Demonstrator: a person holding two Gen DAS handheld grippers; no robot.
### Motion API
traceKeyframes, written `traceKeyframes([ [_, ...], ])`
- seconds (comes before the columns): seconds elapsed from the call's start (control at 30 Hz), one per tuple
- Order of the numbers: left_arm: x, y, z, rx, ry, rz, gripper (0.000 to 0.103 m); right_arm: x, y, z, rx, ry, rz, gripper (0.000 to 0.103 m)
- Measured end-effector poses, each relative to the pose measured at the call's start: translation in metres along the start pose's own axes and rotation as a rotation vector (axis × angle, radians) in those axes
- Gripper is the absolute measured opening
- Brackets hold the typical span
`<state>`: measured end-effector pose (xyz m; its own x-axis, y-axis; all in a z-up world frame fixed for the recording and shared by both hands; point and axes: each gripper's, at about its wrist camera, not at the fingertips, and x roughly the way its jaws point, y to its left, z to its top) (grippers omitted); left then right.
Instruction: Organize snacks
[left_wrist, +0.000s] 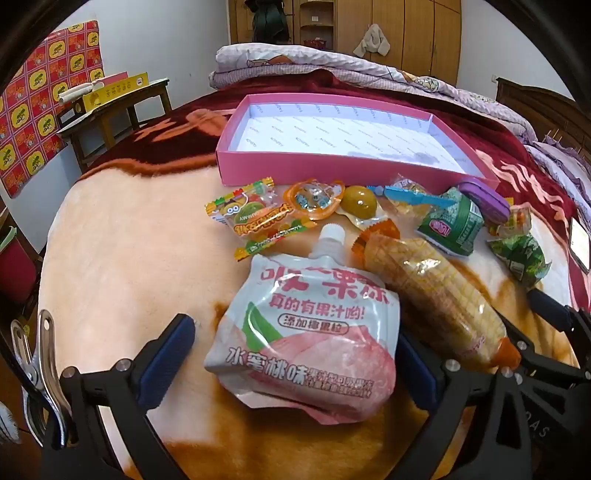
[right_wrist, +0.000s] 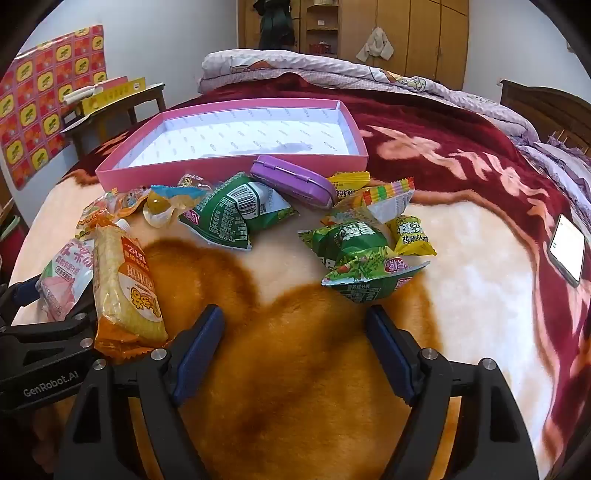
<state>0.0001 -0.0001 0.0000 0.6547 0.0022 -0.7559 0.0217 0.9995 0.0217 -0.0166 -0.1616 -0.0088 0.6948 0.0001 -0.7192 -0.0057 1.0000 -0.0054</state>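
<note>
**Snack pile on the bed, box not filled yet**

So everything sits on a bed with a fuzzy blanket (right_wrist: 295, 369), orange and cream in front, dark red further back. The pink box (left_wrist: 280, 168) with a white lining lies open past the pile, nothing in it as far as I can see.

The left gripper (left_wrist: 295, 360) has its jaws spread wide, and the peach jelly pouch (left_wrist: 306, 332) lies flat right between them, white cap pointing away toward the box. I can't tell if the pads touch its sides, it looks like there's a gap on the left one. Just to the right of the pouch is the corn pack (left_wrist: 432, 295), lying at an angle with its orange end near the right finger.

The right gripper (right_wrist: 295, 347) is also wide open, hovering over bare blanket with nothing between the jaws. Ahead of it are two green snack bags (right_wrist: 354, 258), another green bag (right_wrist: 229, 214) a bit left, a purple tin (right_wrist: 291, 181) leaning against the front wall of the box, and some yellow candy packets (right_wrist: 410, 232).

Closer to the box in the left view: a gummy bag (left_wrist: 255, 218), a little orange jelly cup (left_wrist: 314, 201) and a round greenish-yellow thing in clear wrap (left_wrist: 358, 201).

A phone (right_wrist: 567, 251) lies off on the right, well apart from the snacks.
</note>
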Motion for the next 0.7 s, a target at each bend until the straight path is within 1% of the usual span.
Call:
traceKeyframes([
  [0.7, -0.0002, 0.0, -0.0001, -0.001, -0.009, -0.001, 0.103, -0.0005, -0.0004, -0.0003, -0.001, 0.0, -0.001, 0.081],
])
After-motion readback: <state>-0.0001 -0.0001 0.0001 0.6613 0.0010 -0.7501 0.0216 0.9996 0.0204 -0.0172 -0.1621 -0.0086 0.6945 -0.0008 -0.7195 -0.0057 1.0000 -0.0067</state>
